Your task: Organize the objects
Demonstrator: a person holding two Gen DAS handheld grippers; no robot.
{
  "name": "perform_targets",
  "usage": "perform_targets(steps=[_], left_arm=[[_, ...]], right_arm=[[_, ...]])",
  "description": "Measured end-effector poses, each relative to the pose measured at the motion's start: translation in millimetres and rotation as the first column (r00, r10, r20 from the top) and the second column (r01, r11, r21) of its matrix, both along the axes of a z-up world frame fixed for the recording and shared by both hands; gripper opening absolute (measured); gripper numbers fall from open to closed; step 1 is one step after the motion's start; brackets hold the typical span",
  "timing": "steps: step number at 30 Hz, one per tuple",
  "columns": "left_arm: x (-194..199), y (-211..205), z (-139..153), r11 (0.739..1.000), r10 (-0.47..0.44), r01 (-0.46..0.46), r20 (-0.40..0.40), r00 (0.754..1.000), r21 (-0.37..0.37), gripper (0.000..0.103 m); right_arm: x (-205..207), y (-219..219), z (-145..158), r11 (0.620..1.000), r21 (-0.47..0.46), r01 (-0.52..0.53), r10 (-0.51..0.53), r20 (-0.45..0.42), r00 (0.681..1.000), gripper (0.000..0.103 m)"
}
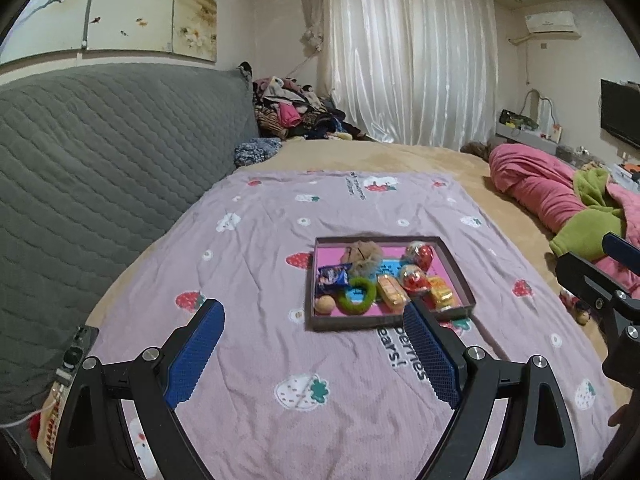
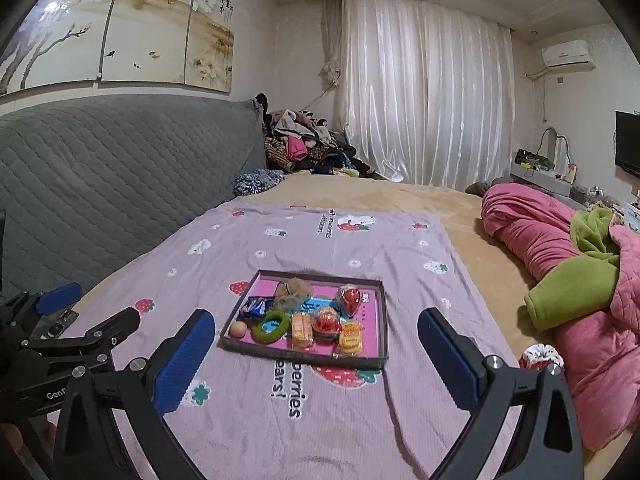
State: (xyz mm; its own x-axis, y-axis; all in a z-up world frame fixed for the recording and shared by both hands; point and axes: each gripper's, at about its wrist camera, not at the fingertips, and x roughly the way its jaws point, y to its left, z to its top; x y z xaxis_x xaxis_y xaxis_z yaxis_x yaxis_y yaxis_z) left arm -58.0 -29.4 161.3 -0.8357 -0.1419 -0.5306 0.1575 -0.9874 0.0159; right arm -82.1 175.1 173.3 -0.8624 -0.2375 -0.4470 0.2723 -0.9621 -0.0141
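Observation:
A shallow dark tray with a pink floor lies on the lilac strawberry blanket. It holds a green ring, a blue snack packet, a small round bun, yellow wrapped snacks, red wrapped sweets and a brown fluffy scrunchie. My left gripper is open and empty just short of the tray. My right gripper is open and empty, also short of it.
The lilac blanket covers a beige bed. A grey quilted headboard stands on the left. A pink and green duvet is heaped on the right, with a red and white scrunchie beside it. Clothes are piled at the back.

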Motion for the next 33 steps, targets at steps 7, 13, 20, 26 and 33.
perform_targets(steps=[7, 13, 20, 26, 33], left_arm=[[10.7, 4.2, -13.8, 0.999, -0.021, 0.021, 0.018, 1.0, 0.027, 0.091], [18.3, 5.7, -22.4, 1.0, -0.004, 0.003, 0.012, 1.0, 0.009, 0.092], [18.6, 6.8, -40.8, 0.998, -0.046, 0.045, 0.019, 0.999, 0.043, 0.091], [17.3, 11.0, -53.3, 0.998, -0.049, 0.048, 0.038, 0.998, 0.029, 0.091], [16.2, 11.7, -63.4, 0.998, -0.051, 0.05, 0.027, 0.998, 0.022, 0.092]], right_arm=[[8.3, 6.1, -17.4, 1.0, 0.004, 0.007, -0.007, 0.031, 0.999, 0.102], [12.7, 10.2, -35.4, 1.0, 0.008, 0.014, -0.014, 0.05, 0.999, 0.102], [15.6, 14.0, -55.7, 1.0, 0.017, 0.019, -0.02, 0.08, 0.997, 0.102], [14.3, 16.3, -63.3, 1.0, 0.007, 0.025, -0.025, 0.09, 0.996, 0.102], [11.7, 16.5, -70.6, 0.999, 0.009, 0.034, -0.035, 0.097, 0.995, 0.102]])
